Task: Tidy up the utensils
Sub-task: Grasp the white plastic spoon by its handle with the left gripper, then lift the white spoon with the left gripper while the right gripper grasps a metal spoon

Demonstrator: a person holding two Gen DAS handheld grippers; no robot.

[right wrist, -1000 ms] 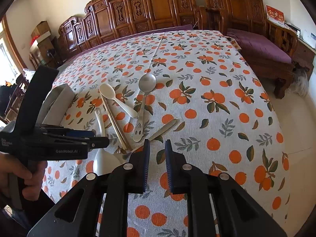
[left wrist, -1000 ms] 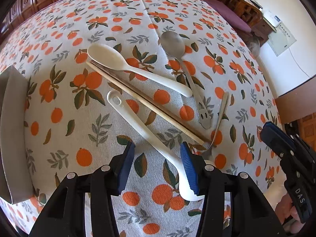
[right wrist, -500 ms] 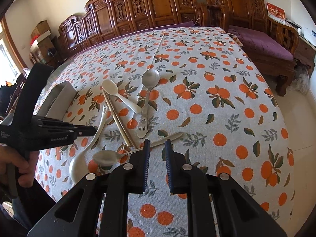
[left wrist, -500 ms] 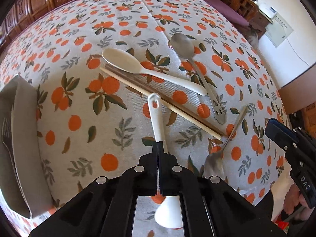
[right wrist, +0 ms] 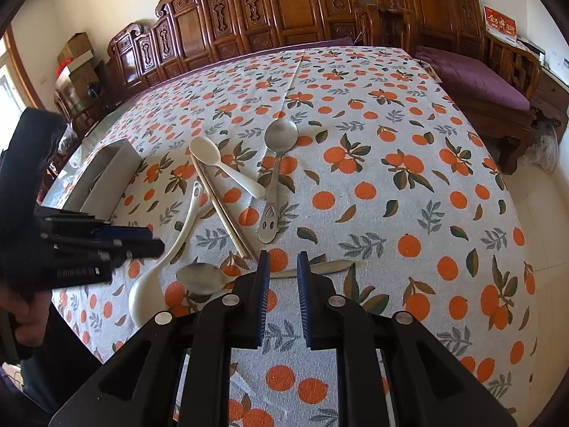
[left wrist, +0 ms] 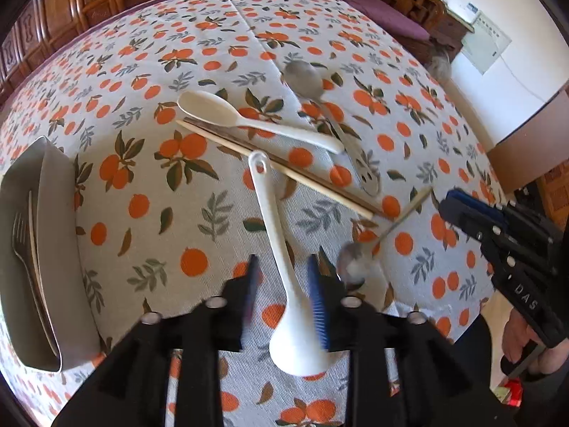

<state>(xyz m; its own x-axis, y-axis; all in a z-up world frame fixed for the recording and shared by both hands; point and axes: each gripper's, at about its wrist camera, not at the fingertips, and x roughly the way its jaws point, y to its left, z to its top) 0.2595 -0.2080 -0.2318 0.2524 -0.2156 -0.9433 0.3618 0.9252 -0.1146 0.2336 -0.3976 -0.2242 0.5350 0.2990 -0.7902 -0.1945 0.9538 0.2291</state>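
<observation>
A: Where does the white ladle spoon [left wrist: 275,235] lie against the left gripper [left wrist: 282,286]?

B: Its long axis runs almost straight away from the gripper. The round bowl is low, near the gripper body, and the end with the hole points far, toward the chopsticks [left wrist: 281,167]. The handle passes between the two blue pads.

A: Are the fingers clamped on it?

B: No. The jaws are opening at this moment. The left pad stands apart from the handle with cloth visible between; the right pad is very near the bowl, maybe touching, but this cannot be told with certainty. In the right wrist view the bowl seems to rest on the tablecloth [right wrist: 391,178].

A: And the right gripper [right wrist: 282,284]?

B: Its fingers are a little apart and nothing is between them. It hovers just above the handle of the small metal spoon [right wrist: 202,275], which lies across, its bowl toward the left gripper.

A: Which hand is nearer to the ladle spoon?

B: The left one, clearly. The grey tray [left wrist: 53,249], with a fork [left wrist: 21,242] already inside, lies to the left, well apart from the spoon.

A: So the next move depends on what?

B: Probably on closing across the thin handle, because the pads already face its two sides; then carrying it sideways to the tray.
</observation>
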